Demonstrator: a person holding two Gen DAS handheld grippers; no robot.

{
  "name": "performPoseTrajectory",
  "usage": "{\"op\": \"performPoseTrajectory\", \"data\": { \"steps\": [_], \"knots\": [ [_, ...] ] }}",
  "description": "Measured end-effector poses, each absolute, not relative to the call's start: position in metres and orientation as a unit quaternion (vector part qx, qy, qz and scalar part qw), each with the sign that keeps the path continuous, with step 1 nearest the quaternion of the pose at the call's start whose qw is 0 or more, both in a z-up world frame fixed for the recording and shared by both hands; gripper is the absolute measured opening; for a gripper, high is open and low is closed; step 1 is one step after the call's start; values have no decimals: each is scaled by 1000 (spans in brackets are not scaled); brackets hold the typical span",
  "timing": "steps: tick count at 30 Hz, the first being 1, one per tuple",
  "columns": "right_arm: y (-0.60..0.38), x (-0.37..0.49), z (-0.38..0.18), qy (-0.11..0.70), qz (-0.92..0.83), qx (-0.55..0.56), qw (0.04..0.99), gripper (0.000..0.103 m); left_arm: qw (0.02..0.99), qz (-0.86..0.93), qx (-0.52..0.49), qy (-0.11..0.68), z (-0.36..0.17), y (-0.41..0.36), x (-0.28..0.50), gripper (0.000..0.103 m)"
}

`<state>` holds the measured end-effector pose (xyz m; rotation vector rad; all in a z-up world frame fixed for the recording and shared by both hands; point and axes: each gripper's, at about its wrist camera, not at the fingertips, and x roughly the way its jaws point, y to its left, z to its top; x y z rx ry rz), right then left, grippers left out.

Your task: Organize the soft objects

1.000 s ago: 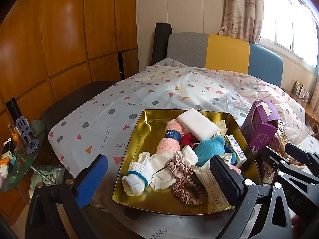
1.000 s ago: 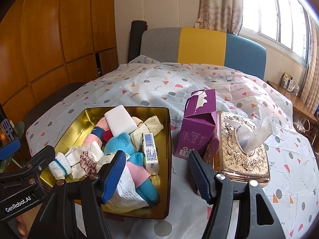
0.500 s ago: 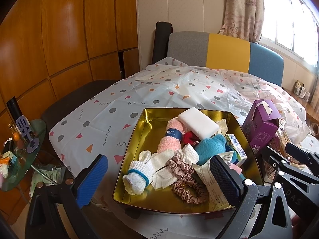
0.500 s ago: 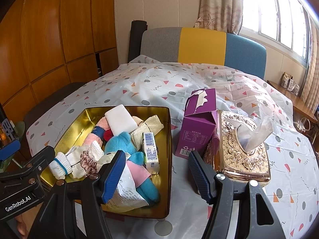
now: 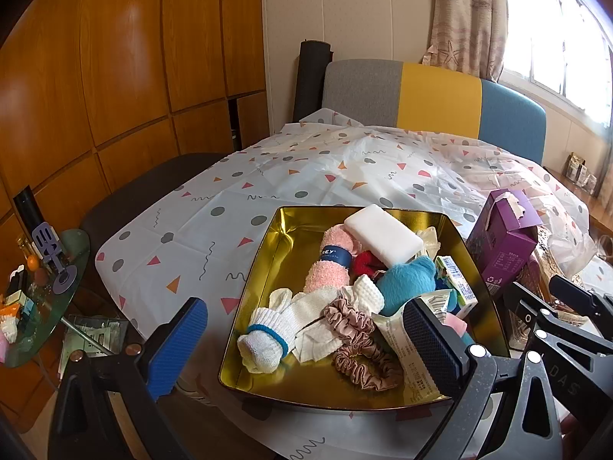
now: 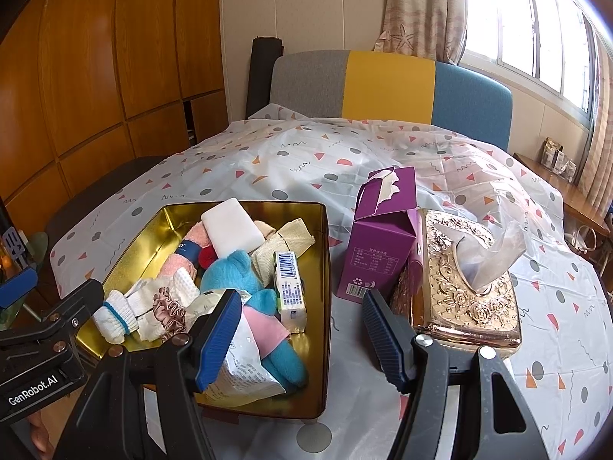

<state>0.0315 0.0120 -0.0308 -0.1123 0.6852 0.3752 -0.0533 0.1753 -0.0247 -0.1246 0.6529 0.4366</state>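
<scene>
Here, patterned tablecloth [image 6: 345,153] under gold tin [image 6: 145,237]; wood-panelled wall [image 5: 115,57] behind.

Wood panelling [image 5: 115,76] in warm orange-brown fills the left side of both views, cut into large rectangles by dark seams. Right of it, at top centre, stands a cream wall [image 6: 299,0]. A sofa back [image 6: 387,80] in grey, yellow and blue blocks runs across the middle, with a dark rolled mat [image 5: 311,76] upright at its left end. At the upper right, daylight pours through a window [image 6: 536,30] beside a patterned curtain [image 6: 417,7], washing out the panes. A small glass side table [image 5: 46,306] sits at the left edge, crowded with what may be bottles. At far right is a wooden ledge [image 6: 567,195].
</scene>
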Motion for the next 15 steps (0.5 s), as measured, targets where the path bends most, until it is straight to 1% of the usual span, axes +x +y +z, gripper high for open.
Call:
{"op": "performPoseTrajectory", "data": {
  "steps": [11, 13, 15],
  "knots": [
    [13, 33, -35, 340, 183, -58, 920, 66, 922, 223, -61, 310, -27, 178, -56, 103],
    [13, 33, -36, 340, 183, -58, 921, 66, 922, 223, -60, 310, -28, 179, -55, 100],
    [11, 32, -34, 334, 184, -58, 923, 66, 922, 216, -65, 314, -28, 180, -54, 100]
  ]
}}
